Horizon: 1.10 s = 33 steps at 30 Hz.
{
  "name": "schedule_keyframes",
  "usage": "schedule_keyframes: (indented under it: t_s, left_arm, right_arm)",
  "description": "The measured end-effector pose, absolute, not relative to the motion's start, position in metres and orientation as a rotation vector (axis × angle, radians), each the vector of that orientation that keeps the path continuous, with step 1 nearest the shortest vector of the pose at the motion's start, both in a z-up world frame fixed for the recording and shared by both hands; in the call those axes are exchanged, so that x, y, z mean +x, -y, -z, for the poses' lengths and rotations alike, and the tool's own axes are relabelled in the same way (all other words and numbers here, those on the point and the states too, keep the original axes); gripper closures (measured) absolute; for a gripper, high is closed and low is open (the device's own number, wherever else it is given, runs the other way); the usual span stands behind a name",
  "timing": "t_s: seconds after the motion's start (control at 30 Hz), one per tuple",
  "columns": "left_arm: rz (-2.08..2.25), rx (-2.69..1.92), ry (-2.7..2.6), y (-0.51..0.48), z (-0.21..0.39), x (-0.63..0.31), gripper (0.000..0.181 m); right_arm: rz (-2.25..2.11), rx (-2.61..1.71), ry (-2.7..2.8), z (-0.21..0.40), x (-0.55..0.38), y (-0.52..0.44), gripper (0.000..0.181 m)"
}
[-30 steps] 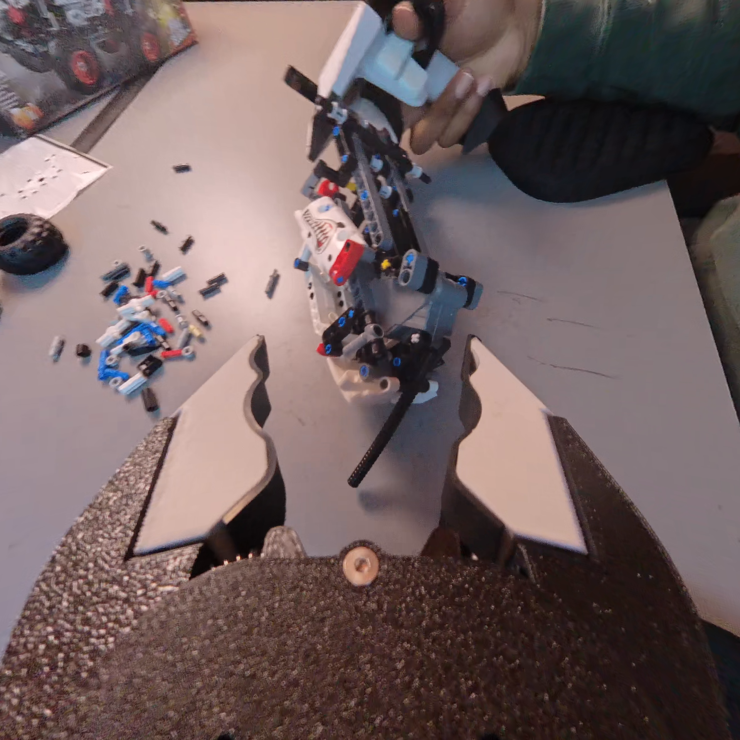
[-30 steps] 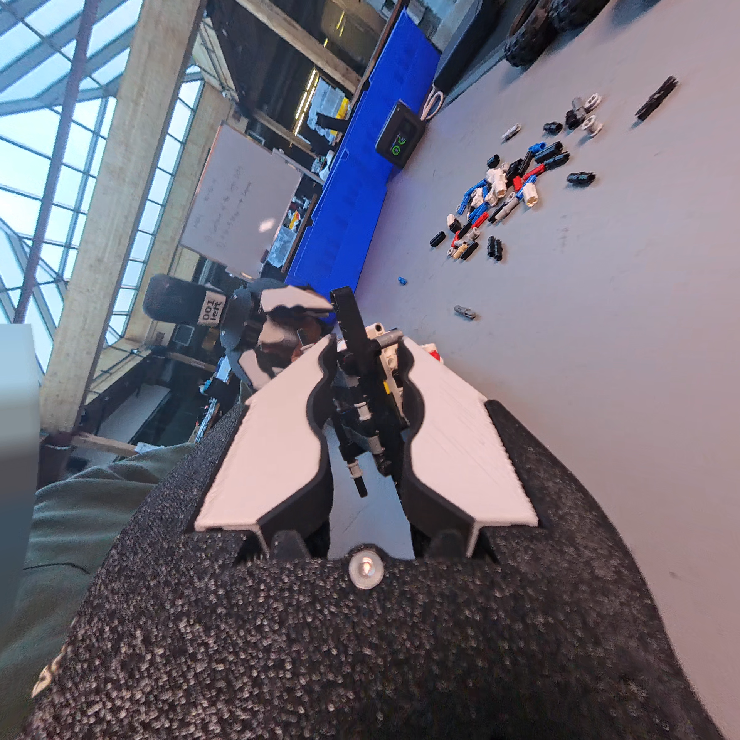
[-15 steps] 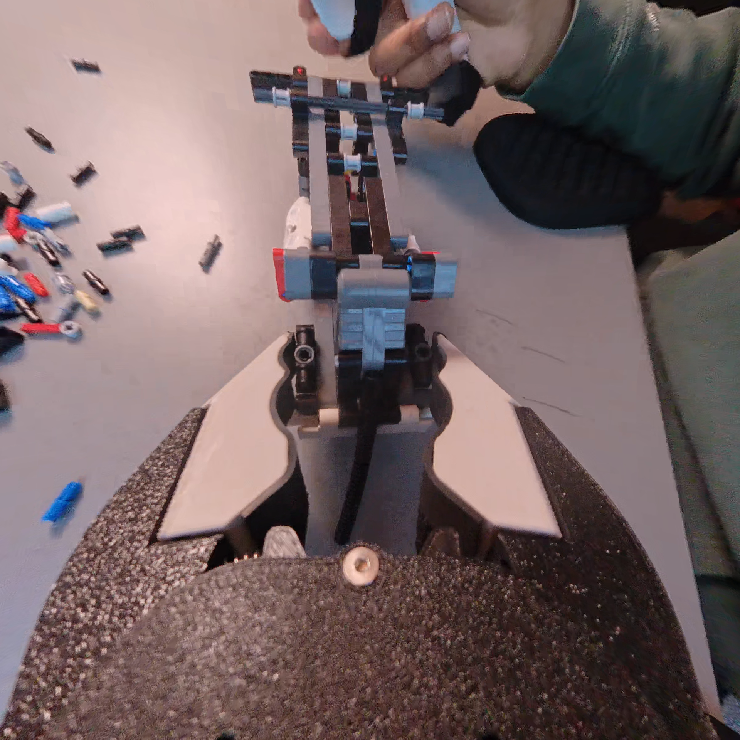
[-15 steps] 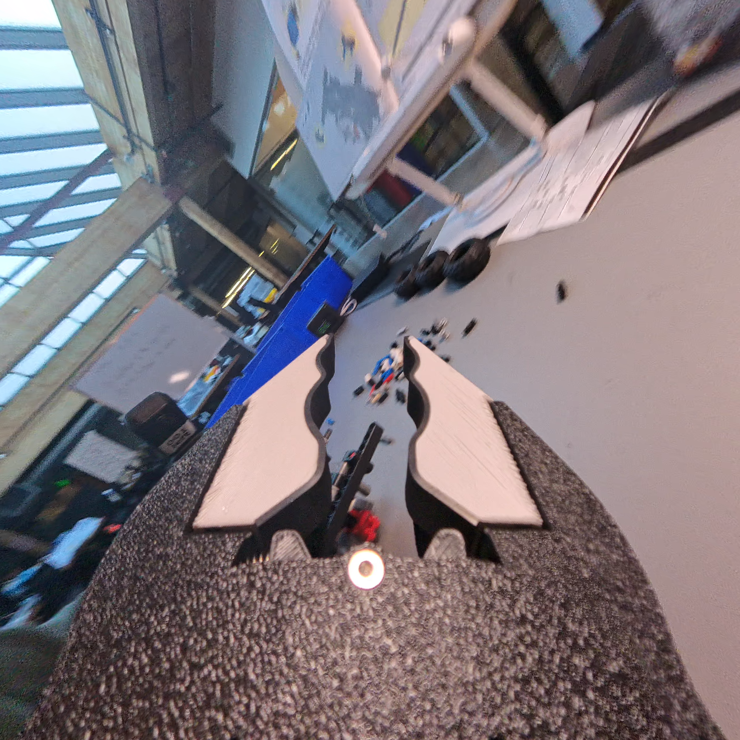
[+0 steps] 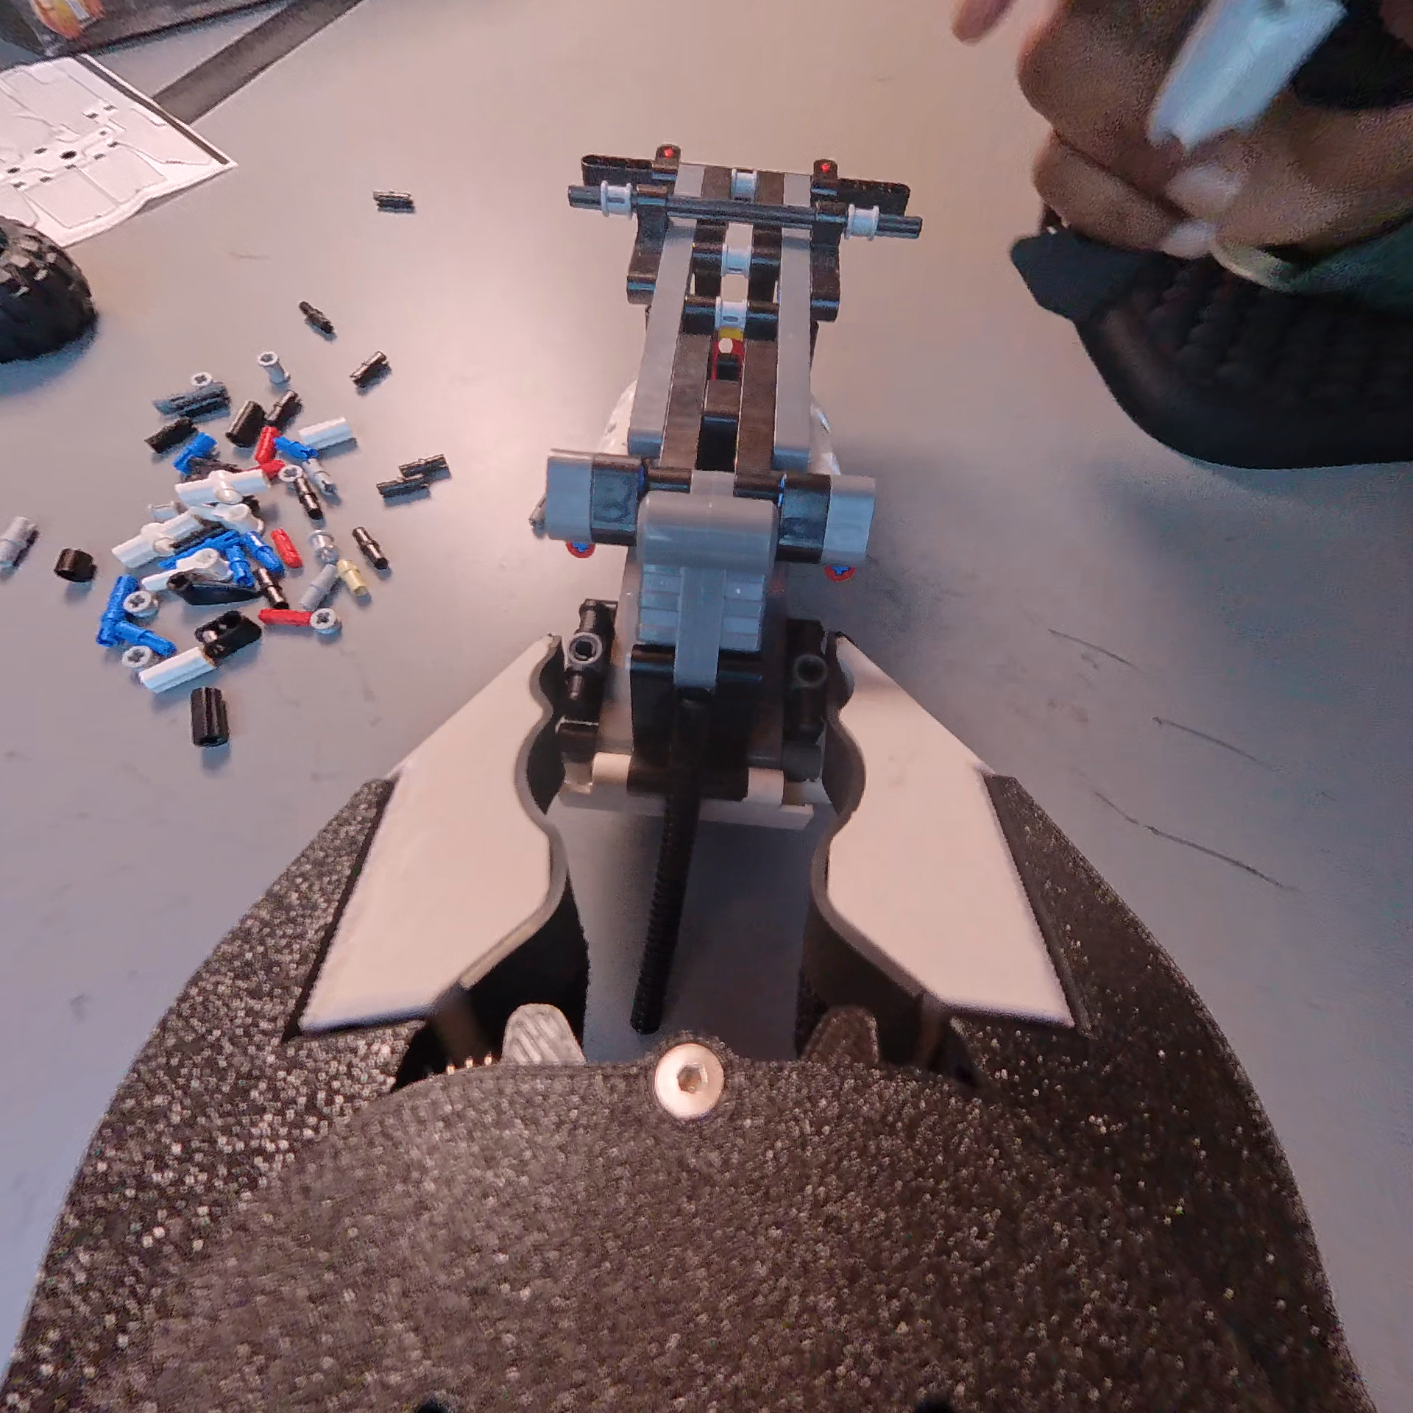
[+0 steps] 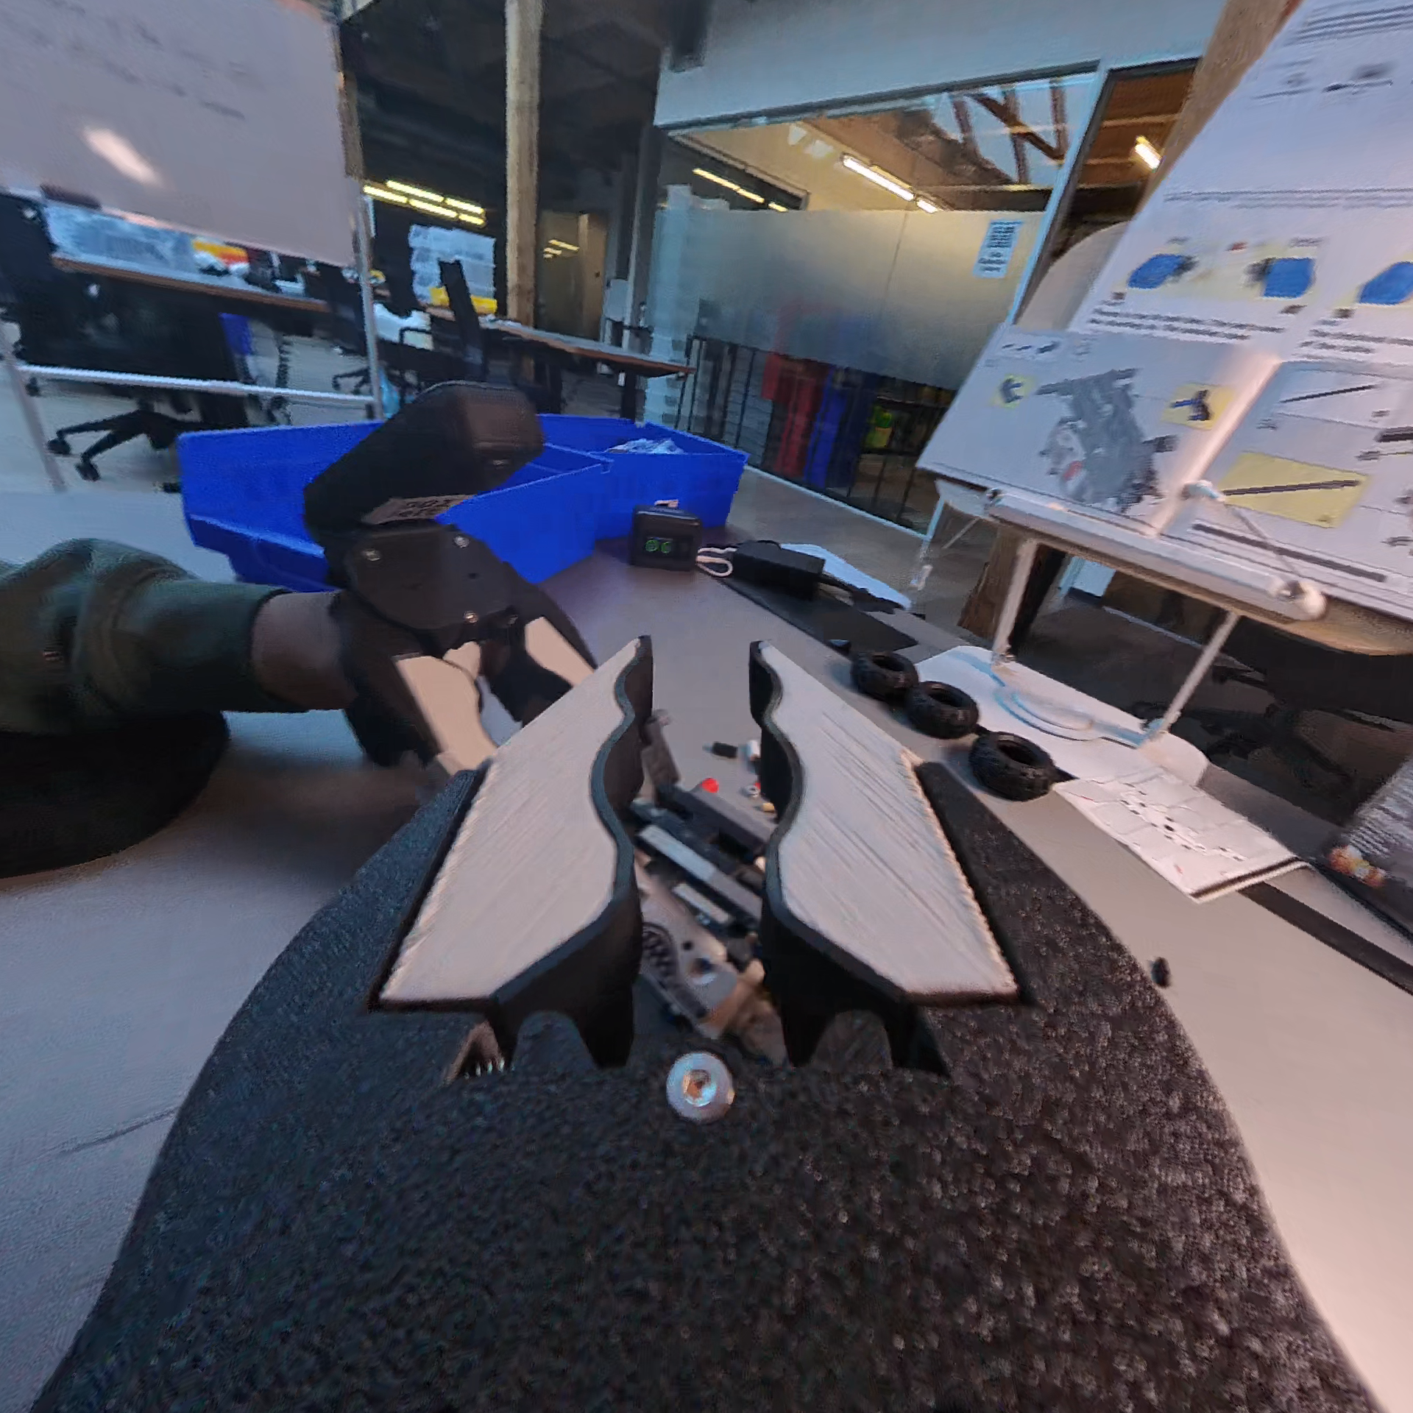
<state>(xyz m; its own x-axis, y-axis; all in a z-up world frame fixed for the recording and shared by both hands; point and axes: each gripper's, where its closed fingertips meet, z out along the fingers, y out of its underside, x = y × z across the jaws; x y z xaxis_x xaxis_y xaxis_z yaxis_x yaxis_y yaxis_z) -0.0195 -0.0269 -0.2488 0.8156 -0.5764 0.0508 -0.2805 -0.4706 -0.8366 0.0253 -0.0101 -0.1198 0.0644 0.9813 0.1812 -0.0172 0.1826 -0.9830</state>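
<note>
A toy-brick vehicle chassis point(image 5: 719, 428), black and grey, lies lengthwise on the grey table point(image 5: 1070, 688). My left gripper point(image 5: 692, 688) is shut on its near end. A black ribbed rod point(image 5: 665, 879) sticks back from that end between the fingers. My right gripper point(image 6: 700, 657) hovers with its fingers a little apart and holds nothing. The chassis point(image 6: 703, 833) shows below it through the gap. In the left wrist view the right gripper point(image 5: 1239, 84) is a blurred white shape in a hand at the top right, apart from the chassis. The left gripper point(image 6: 497, 711) shows in the right wrist view, held by a hand.
A pile of small loose parts point(image 5: 229, 535) lies left of the chassis. A black tyre point(image 5: 30, 298) and a paper sheet point(image 5: 84, 168) are farther left. Three tyres point(image 6: 940, 707), a blue bin point(image 6: 535, 489) and a booklet on a stand point(image 6: 1223, 382) stand at the back. A black cushion point(image 5: 1223, 367) lies at the right.
My left gripper has closed on the near end of the chassis. My right gripper has let go of the far end and moved up and away to the right.
</note>
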Motion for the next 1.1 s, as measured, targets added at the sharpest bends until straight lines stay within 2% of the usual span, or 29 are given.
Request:
schedule_keyframes:
  t_s: [0.13,0.37,0.5,0.67,0.83,1.0,1.03,1.1]
  left_arm:
    - [0.365,-2.085,-0.602,0.022,0.25,-0.022,0.114]
    - [0.342,-2.082,-0.617,0.023,0.251,-0.02,0.115]
    - [0.34,-2.086,-0.616,0.023,0.251,-0.021,0.115]
    - [0.311,-2.103,-0.565,0.021,0.251,-0.026,0.114]
    - [0.275,-2.118,-0.488,0.017,0.252,-0.031,0.115]
    - [0.241,-2.143,-0.467,0.019,0.253,-0.029,0.114]
    - [0.243,-2.155,-0.498,0.022,0.254,-0.025,0.112]
    - [0.29,-2.2,-0.572,0.031,0.26,-0.014,0.094]
  right_arm:
    - [-0.998,-1.087,1.343,0.15,0.008,0.045,0.167]
    - [-0.874,-1.273,1.511,0.211,-0.008,0.041,0.166]
    - [-0.906,-1.211,1.415,0.183,0.0,0.029,0.165]
    - [-0.746,-1.261,1.241,0.155,0.03,-0.038,0.165]
    - [-0.802,-1.36,1.237,0.16,0.055,-0.064,0.164]
    - [-0.698,-1.428,1.337,0.193,0.057,-0.071,0.163]
    - [-0.696,-1.432,1.345,0.197,0.055,-0.07,0.163]
    - [-0.71,-1.448,1.351,0.202,0.052,-0.068,0.163]
